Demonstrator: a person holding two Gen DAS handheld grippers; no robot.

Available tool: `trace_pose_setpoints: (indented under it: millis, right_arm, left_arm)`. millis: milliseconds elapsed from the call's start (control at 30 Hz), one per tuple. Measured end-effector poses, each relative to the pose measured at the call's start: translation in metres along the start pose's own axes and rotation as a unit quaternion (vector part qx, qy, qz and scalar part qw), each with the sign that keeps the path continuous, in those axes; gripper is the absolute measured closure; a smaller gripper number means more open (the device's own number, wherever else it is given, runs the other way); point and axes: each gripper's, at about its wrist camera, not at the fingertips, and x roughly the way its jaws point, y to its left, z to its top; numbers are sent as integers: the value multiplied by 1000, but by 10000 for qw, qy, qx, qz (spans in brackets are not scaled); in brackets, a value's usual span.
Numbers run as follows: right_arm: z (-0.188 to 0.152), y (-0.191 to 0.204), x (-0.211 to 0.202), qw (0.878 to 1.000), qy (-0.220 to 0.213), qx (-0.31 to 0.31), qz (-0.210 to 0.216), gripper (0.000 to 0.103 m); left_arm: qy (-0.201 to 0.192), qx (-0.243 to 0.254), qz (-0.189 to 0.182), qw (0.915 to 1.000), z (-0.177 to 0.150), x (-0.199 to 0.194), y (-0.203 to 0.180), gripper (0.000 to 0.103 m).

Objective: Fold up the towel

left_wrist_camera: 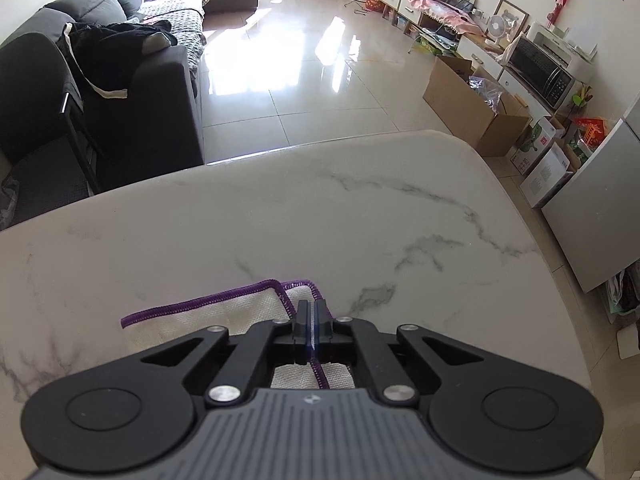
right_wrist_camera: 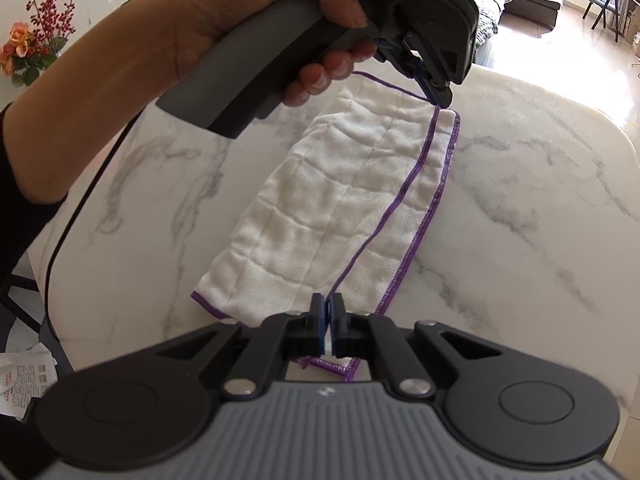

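Observation:
A white towel (right_wrist_camera: 340, 200) with a purple hem lies folded lengthwise on the marble table (right_wrist_camera: 520, 200), one hemmed edge lapping short of the other. My right gripper (right_wrist_camera: 328, 314) is shut on the near end of the towel, with white cloth pinched between its blue pads. At the far end a hand holds my left gripper (right_wrist_camera: 438, 96), which is shut on the towel's upper hemmed corner. In the left wrist view the left gripper (left_wrist_camera: 312, 320) has its jaws together, the purple hem runs between them, and the towel (left_wrist_camera: 224, 316) spreads out to the left.
The table's rounded far edge (left_wrist_camera: 320, 142) lies ahead of the left gripper, with glossy floor beyond. A dark sofa (left_wrist_camera: 140, 92) stands left and a cardboard box (left_wrist_camera: 472, 108) right. Flowers (right_wrist_camera: 36, 36) sit at the table's far left, and a black cable (right_wrist_camera: 68, 220) hangs from the left gripper's handle.

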Motion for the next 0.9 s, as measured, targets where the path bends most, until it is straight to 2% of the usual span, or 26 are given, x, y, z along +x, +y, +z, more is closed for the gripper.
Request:
trace_pose_setpoints:
  millis: [133, 200, 300, 333, 433, 533, 600, 700, 900]
  right_arm:
    - [0, 0, -2, 10000, -20, 15, -6, 100]
    - [0, 0, -2, 10000, -28, 22, 1, 100]
    - [-1, 0, -3, 10000, -40, 32, 12, 100]
    - [-1, 0, -4, 10000, -44, 36, 16, 100]
    - [-1, 1, -4, 10000, -57, 46, 26, 100]
    - [-1, 1, -5, 10000, -69, 57, 37, 100]
    - [-1, 1, -6, 9999, -77, 64, 44, 100]
    - [-2, 0, -4, 9999, -62, 101, 57, 100]
    - [-3, -3, -3, 9998, -51, 159, 56, 100]
  left_arm:
    - [3, 33, -44, 10000, 2, -2, -6, 103]
    - [126, 105, -13, 9999, 2, 2, -8, 101]
    - [300, 264, 190, 9990, 0, 12, -9, 92]
    - [309, 278, 258, 9988, -1, 14, -8, 85]
    - [266, 139, 325, 9990, -1, 19, -2, 72]
    - [266, 40, 267, 9993, 1, 22, 0, 71]
    - [238, 19, 342, 9991, 1, 24, -2, 71]
    - [332, -59, 435, 9985, 0, 30, -2, 98]
    - [378, -410, 271, 9981, -2, 31, 10, 103]
